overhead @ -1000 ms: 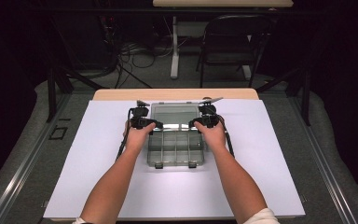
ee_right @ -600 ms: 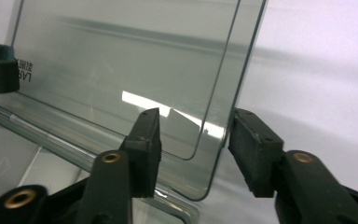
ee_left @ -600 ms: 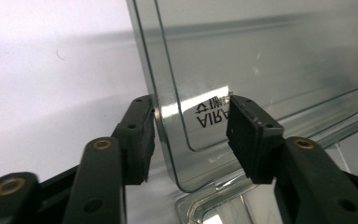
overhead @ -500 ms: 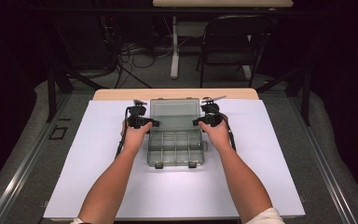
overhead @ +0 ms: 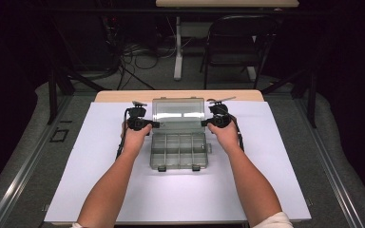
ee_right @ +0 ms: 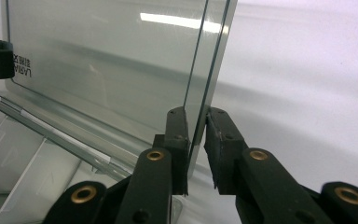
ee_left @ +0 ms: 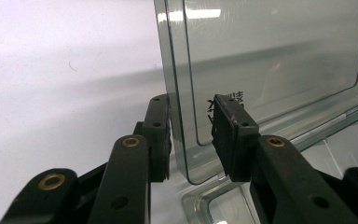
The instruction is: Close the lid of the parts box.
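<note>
A clear plastic compartment box [overhead: 178,151] lies mid-table with its lid [overhead: 178,113] swung up and leaning back. My left gripper [overhead: 155,125] is at the lid's left edge. In the left gripper view the lid [ee_left: 270,60] has its rim between the jaws of the left gripper [ee_left: 191,135], with a gap on the inner side, so it is open. My right gripper [overhead: 204,123] is at the lid's right edge. In the right gripper view the right gripper [ee_right: 196,144] pinches the edge of the lid [ee_right: 102,60]. Empty compartments [ee_right: 23,158] show below.
The box rests on a white sheet [overhead: 76,180] over the table, whose wooden back edge [overhead: 123,96] shows behind the lid. A dark folding chair [overhead: 237,42] and floor cables [overhead: 138,52] lie beyond the table. Two latches [overhead: 161,168] face the person.
The lid has swung up from over the box to leaning back. Both grippers moved apart and away from the person with its side edges.
</note>
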`<state>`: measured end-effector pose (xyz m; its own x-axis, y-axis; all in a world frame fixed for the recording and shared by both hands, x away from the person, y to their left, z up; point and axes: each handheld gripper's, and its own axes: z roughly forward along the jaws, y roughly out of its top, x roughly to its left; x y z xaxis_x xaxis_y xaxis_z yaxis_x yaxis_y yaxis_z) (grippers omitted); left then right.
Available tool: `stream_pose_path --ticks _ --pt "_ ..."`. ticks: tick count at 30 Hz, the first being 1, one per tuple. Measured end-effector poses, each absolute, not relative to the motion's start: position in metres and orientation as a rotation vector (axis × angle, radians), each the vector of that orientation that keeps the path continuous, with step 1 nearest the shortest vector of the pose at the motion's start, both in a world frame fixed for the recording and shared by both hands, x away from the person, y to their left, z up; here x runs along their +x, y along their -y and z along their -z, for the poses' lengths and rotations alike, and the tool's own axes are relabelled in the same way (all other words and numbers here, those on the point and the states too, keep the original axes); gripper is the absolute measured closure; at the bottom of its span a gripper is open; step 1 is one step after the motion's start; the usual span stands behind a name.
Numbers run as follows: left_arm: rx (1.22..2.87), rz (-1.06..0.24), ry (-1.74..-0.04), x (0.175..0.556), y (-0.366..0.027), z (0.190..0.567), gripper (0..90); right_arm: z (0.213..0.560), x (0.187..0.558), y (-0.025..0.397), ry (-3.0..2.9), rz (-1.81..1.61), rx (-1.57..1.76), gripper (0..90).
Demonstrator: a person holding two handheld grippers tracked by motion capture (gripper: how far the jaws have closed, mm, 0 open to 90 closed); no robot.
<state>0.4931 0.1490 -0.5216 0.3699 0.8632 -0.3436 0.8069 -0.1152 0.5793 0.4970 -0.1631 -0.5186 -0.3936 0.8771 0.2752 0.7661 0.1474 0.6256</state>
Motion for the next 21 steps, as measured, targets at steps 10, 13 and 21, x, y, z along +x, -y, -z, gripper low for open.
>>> stream_pose_path --ticks 10,13,21 --pt "1.906 -0.106 -1.435 0.494 -0.149 0.521 66.2 0.518 0.494 0.165 -2.235 -1.101 1.614 82.3" --pt "1.883 -0.114 -1.438 0.495 -0.149 0.520 64.3 0.519 0.492 0.165 -2.222 -1.113 1.604 82.5" --pt "1.883 -0.174 -1.440 0.503 -0.150 0.503 69.0 0.519 0.487 0.163 -2.200 -1.113 1.559 82.8"
